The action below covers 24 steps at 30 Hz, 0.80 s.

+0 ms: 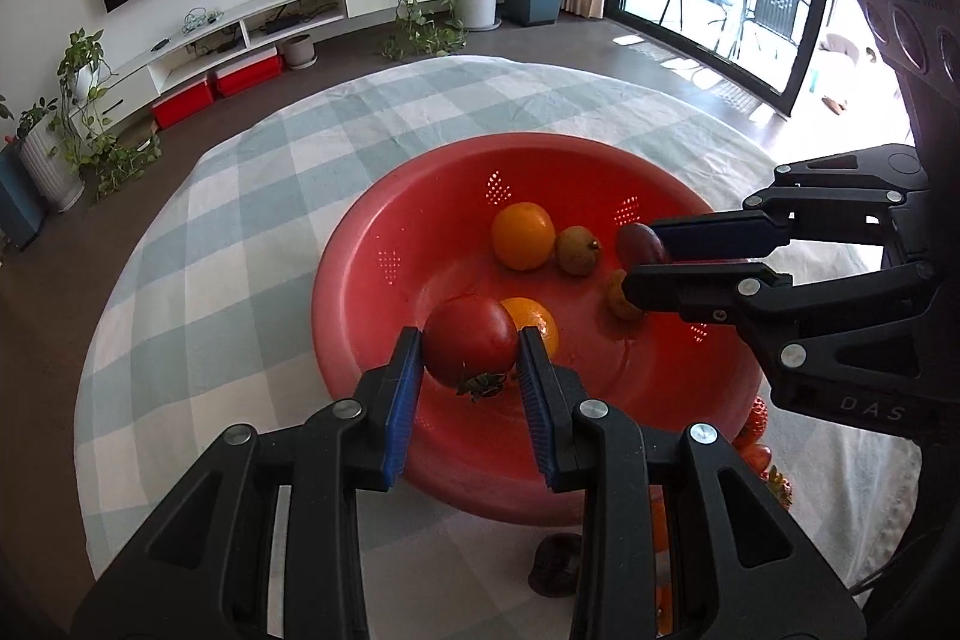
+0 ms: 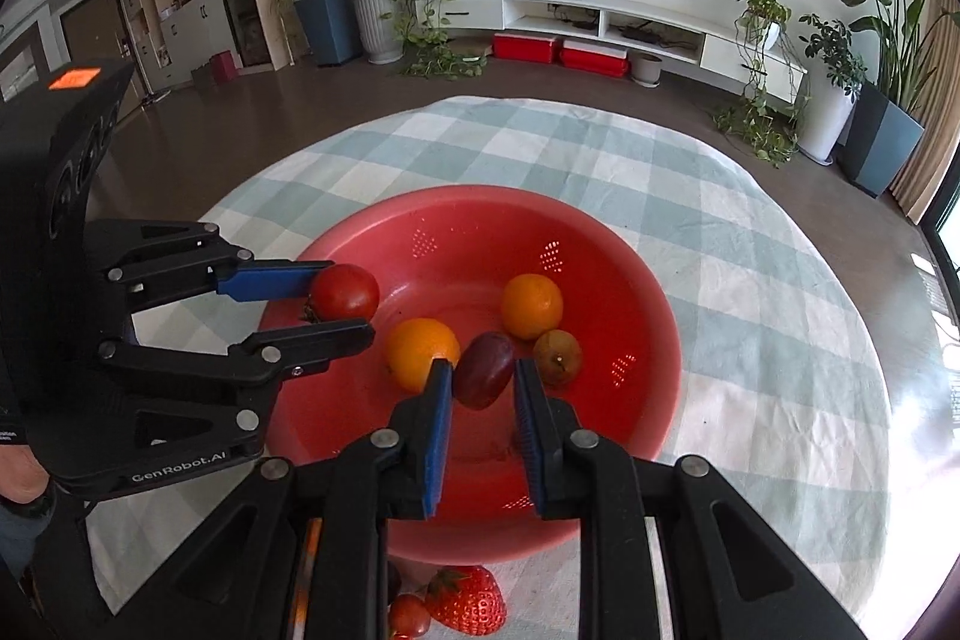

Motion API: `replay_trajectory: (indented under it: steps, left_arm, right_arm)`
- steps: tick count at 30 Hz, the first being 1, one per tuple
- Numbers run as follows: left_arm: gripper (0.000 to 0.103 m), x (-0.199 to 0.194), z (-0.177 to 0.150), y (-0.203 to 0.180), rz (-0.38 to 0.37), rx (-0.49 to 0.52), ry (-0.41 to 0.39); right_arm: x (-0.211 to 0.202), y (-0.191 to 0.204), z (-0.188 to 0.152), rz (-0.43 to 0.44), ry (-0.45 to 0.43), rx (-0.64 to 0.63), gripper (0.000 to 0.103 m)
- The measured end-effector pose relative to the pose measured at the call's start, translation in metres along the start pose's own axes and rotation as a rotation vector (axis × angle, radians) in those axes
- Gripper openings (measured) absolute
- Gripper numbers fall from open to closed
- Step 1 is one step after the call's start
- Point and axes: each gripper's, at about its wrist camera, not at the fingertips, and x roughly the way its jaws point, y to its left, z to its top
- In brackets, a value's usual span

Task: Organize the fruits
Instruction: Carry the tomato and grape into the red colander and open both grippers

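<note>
The red colander (image 2: 600,244) holds two oranges (image 2: 532,307) and a pear (image 2: 558,357), while the left hand-held gripper (image 1: 470,346) pinches a tomato (image 1: 471,340) above its near rim and the right hand-held gripper (image 2: 480,379), spread, straddles a plum (image 2: 483,379).

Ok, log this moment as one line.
left tongs: shut on tomato | right tongs: open around plum | both over red colander | strawberry outside

A red tomato (image 1: 471,339), two oranges (image 2: 531,306), a plum (image 2: 483,377) and brown fruits occupy the red colander (image 1: 372,292).
</note>
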Motion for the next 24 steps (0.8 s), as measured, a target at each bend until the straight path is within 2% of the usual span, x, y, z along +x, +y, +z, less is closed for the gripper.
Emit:
replay_trajectory:
  steps: [14,17,19,23,24]
  left_arm:
    - [0.032,0.015,-0.003,-0.009,0.024,0.04,-0.003]
    - [0.056,0.013,-0.004,-0.013,0.022,0.047,-0.012]
    - [0.059,0.011,-0.004,-0.015,0.026,0.055,-0.017]
    - [0.061,0.002,-0.003,-0.009,0.035,0.027,-0.033]
    - [0.065,-0.003,-0.004,-0.008,0.039,0.02,-0.041]
  right_arm:
    - [0.026,-0.003,-0.005,-0.002,0.029,-0.005,0.023]
    - [0.025,-0.004,-0.004,-0.006,0.031,0.001,0.026]
    - [0.024,-0.004,-0.003,-0.014,0.024,-0.003,0.032]
    - [0.016,-0.004,-0.003,-0.021,0.014,-0.006,0.034]
    - [0.011,-0.004,-0.003,-0.028,0.003,-0.007,0.035]
